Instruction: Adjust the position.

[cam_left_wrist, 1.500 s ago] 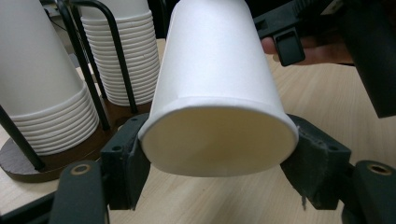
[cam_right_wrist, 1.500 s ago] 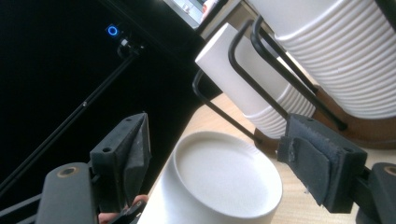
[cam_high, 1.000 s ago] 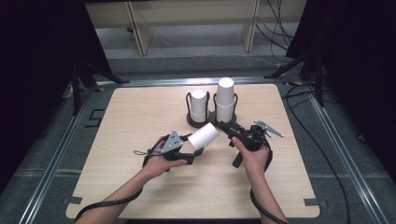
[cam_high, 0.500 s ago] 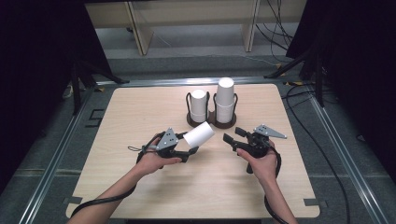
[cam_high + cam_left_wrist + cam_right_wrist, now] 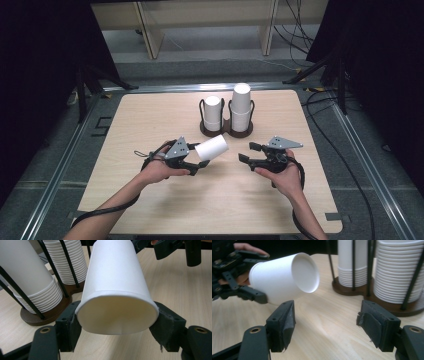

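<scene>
A white paper cup lies tilted on its side above the table, and my left gripper is shut on its rim end. In the left gripper view the cup sits squeezed between both pads. My right gripper is open, a short way right of the cup, with nothing between its fingers. From the right gripper the cup's base faces the camera, held by the left gripper.
A dark wooden cup holder with wire posts stands mid-table behind the grippers. It holds a shorter stack of upside-down cups and a taller stack. The wooden table has black metal rails around it.
My right gripper has drawn back to the right, away from the cup. The left gripper has shifted slightly left with the cup still in it.
</scene>
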Motion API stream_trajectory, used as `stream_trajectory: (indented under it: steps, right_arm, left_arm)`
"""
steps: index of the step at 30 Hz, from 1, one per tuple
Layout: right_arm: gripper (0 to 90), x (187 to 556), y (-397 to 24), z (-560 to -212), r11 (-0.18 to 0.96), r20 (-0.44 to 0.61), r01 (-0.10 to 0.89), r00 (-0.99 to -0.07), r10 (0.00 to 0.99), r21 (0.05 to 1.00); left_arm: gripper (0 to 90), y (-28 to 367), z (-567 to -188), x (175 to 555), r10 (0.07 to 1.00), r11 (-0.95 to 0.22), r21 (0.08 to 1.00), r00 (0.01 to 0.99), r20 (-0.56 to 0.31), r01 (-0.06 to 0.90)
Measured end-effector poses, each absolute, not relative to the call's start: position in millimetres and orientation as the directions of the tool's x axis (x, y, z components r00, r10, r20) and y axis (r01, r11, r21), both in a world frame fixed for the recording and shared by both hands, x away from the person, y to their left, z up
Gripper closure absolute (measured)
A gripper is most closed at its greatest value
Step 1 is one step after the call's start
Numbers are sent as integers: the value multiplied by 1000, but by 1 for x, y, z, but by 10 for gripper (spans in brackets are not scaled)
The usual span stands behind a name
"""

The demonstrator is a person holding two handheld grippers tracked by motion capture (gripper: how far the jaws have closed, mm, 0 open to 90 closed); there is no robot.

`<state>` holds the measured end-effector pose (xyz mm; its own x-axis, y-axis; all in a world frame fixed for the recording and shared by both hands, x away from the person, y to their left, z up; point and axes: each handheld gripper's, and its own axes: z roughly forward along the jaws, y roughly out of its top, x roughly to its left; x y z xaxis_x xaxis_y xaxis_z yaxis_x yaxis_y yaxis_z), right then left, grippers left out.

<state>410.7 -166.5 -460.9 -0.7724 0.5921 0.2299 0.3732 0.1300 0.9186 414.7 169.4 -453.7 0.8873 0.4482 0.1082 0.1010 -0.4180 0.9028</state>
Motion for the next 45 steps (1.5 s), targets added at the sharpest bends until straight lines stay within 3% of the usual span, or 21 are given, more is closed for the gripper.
stream_trajectory:
  steps: [8, 12, 28, 29, 45]
  right_arm:
    - [297, 410, -165, -464, 223, 145, 289, -853, 501, 931]
    - [297, 408, -164, -464, 239, 174, 320, -859, 482, 917]
    - [285, 408, -159, -468, 315, 124, 279, -893, 432, 907]
    - [283, 405, -158, -468, 310, 158, 312, -886, 436, 898]
    - [266, 405, -150, -467, 371, 107, 264, -913, 393, 890]
  left_arm:
    - [305, 172, -447, 416, 382, -484, 873, 913, 142, 67]
    - [305, 172, -444, 416, 361, -499, 864, 922, 143, 62]
    - [310, 169, -436, 418, 247, -585, 811, 958, 145, 28]
    - [310, 169, -436, 418, 242, -591, 806, 959, 145, 27]
    - [312, 162, -422, 418, 157, -669, 743, 974, 161, -15]
